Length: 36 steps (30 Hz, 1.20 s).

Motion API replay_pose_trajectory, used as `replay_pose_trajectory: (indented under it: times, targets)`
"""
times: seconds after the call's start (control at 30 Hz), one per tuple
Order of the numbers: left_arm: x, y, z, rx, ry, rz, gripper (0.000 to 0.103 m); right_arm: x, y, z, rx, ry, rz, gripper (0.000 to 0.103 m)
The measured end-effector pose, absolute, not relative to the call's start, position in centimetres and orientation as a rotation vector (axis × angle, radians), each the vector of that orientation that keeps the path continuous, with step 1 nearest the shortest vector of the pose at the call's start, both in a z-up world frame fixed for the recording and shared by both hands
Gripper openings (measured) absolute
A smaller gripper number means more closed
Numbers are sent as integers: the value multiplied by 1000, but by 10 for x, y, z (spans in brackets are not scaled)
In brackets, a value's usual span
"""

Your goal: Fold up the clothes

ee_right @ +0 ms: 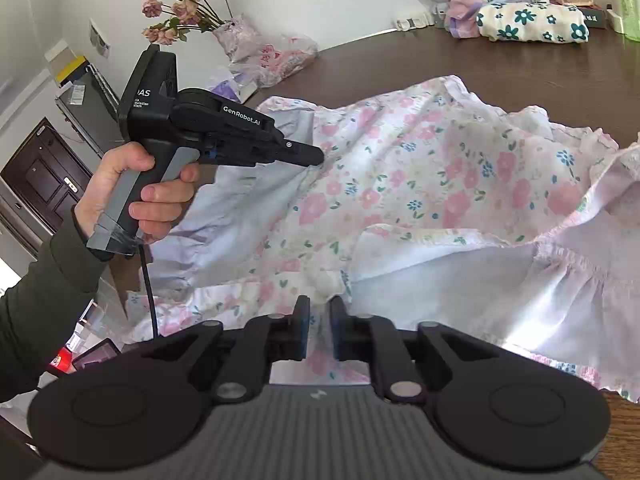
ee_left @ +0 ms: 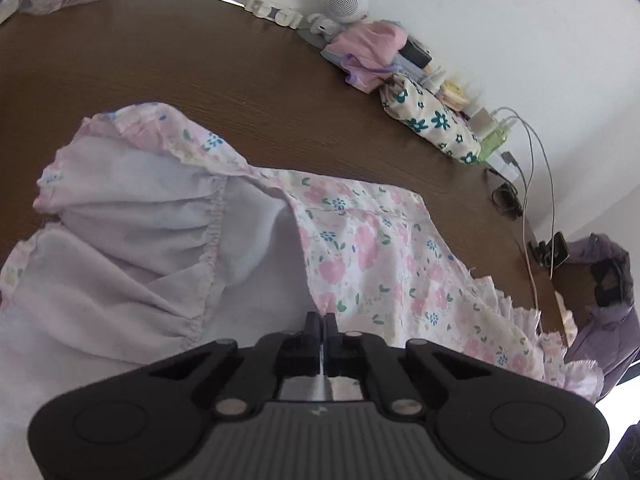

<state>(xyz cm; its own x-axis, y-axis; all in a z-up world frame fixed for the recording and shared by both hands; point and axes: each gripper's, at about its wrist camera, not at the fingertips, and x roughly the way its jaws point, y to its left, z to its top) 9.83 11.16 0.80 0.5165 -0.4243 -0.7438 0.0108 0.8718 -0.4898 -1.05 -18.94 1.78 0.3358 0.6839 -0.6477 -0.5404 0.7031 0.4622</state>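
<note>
1. A wide brown wooden table (ee_left: 168, 60) fills both views, with a white wall behind it.
2. A pale pink and white floral cotton garment with frilled edges (ee_left: 360, 240) lies spread and rumpled across the middle of the table, its plain white lining turned up on one side.
3. The left gripper (ee_left: 323, 320), a black 2-finger tool, is clenched on a fold of the floral garment; in the left wrist view its fingers sit pressed together with the cloth edge at their tips.
4. In the right wrist view the same left gripper (ee_right: 316, 156) is held by a hand (ee_right: 132, 188) in a dark green sleeve (ee_right: 44, 288), its tips pinching the fabric.
5. The right gripper (ee_right: 319, 312) is low over the near hem. A narrow gap shows between its fingers, with floral cloth bunched in that gap and gripped.
6. Along the far edge of the table sit a folded cream cloth with teal flowers (ee_right: 532, 22), a pink bundle (ee_left: 368, 46) and a round white speaker (ee_left: 340, 0).
7. A bunch of dried pink roses (ee_right: 176, 8) stands at the table's far left corner beside a crumpled plastic bag (ee_right: 276, 58).
</note>
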Motion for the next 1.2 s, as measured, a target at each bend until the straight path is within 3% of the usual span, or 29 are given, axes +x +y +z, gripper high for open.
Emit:
replay_pose_trajectory:
  times: [0.37,0.53,0.6,0.67,0.93,1.0,1.1,1.2]
  targets:
    - [84,140,15,-485,912,-211,0,-66,-216,26,87,998,840,0]
    - [106,150,29,-500,881,-227,32,-62,-220,62,19,920,873,9]
    - [124,146,27,-459,920,-182,27,-56,-215,71,2,887,869,12]
    - [135,146,20,-422,950,-129,1,-50,-211,75,-2,845,853,12]
    - [131,169,6,-518,840,-93,1,-41,-165,31,0,905,838,12]
    - [130,168,10,-536,857,-129,10,-46,-161,25,4,913,842,19]
    - [126,159,20,-499,897,-187,43,-45,-179,42,27,874,792,19]
    - [105,134,40,-317,913,-242,47,-38,-219,65,29,769,602,23]
